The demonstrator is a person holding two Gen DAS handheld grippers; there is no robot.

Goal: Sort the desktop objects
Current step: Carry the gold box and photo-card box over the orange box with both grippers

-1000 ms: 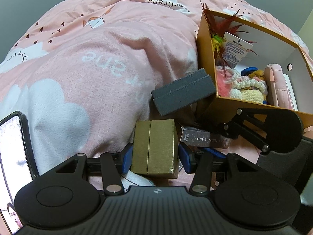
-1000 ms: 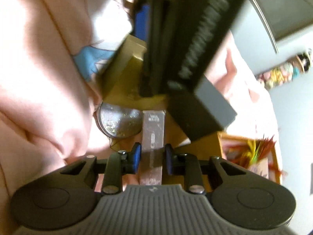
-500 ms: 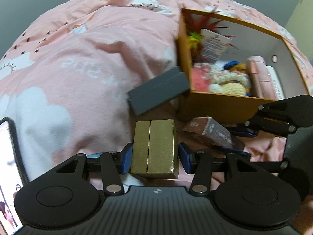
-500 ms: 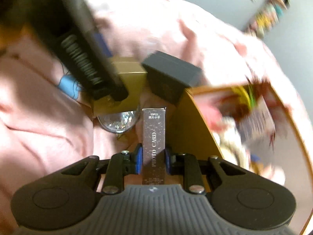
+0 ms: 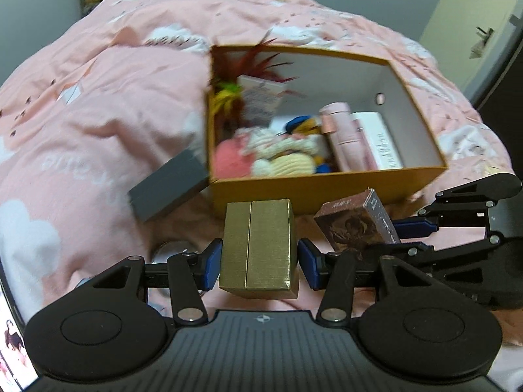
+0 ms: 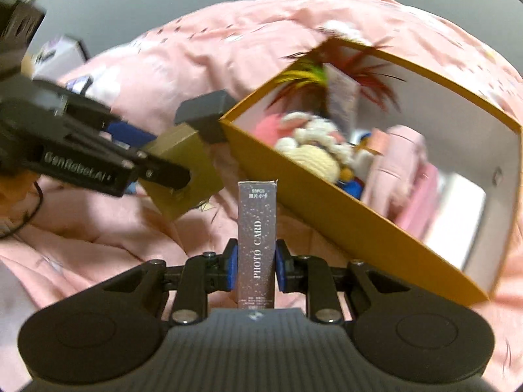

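— Where is the gold box (image 5: 258, 248) found?

— It is clamped between the blue pads of the left gripper (image 5: 260, 259), lifted clear of the pink blanket (image 5: 98, 114), just in front of the orange storage box (image 5: 327, 189).

— And the photo card pack (image 6: 257, 245)?

— It is gripped upright by the right gripper (image 6: 256, 268), beside that box's near wall. A grey case (image 5: 170, 189) is seen leaning against the box's left corner.
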